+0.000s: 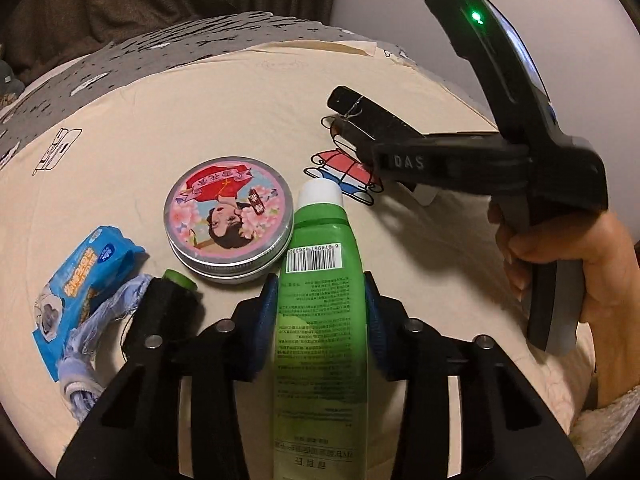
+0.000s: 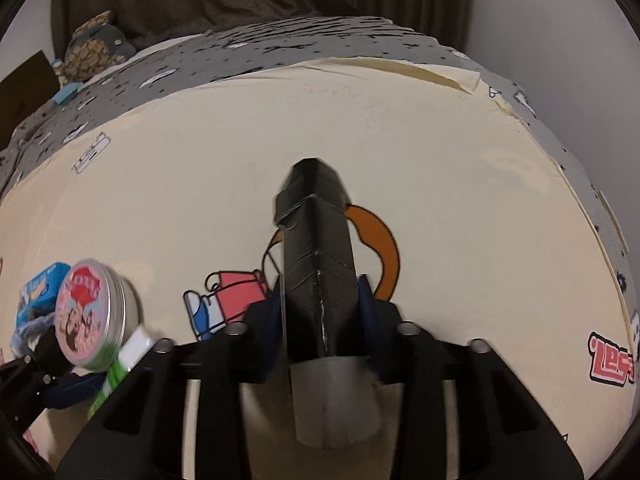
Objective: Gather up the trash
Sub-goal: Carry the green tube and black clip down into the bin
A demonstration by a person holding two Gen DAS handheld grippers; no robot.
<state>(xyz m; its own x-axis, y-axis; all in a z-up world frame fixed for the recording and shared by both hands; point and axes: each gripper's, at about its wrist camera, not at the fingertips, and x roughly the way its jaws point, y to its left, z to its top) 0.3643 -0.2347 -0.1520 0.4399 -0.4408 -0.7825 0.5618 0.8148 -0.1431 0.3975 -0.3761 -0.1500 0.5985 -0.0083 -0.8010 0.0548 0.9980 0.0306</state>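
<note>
Cream cloth (image 1: pixel 200 128) printed with cartoon figures covers the work surface, with a grey patterned blanket (image 1: pixel 168 40) beyond its far edge at the top of both views. On it lie five items, one of each: a green plastic bottle with a white cap (image 1: pixel 320 264), a round metal tin with a pink illustrated lid (image 1: pixel 230 216), a crumpled blue wrapper (image 1: pixel 88 276) at the left wrist view's lower left, a small dark bottle with a green cap (image 1: pixel 172 300) beside it, and a black tape-wrapped carton with a grey base (image 2: pixel 320 272).

Wide bare cloth lies open across the upper half of each view; the clutter sits bunched at lower left, tin touching the green bottle.

Left gripper (image 1: pixel 320 296) has its blue pads clenched on the green bottle's sides, at the frame's lower centre. Right gripper (image 2: pixel 322 304), held by a hand (image 1: pixel 568 264) at the left view's right edge, clamps the black carton at the right view's centre.
</note>
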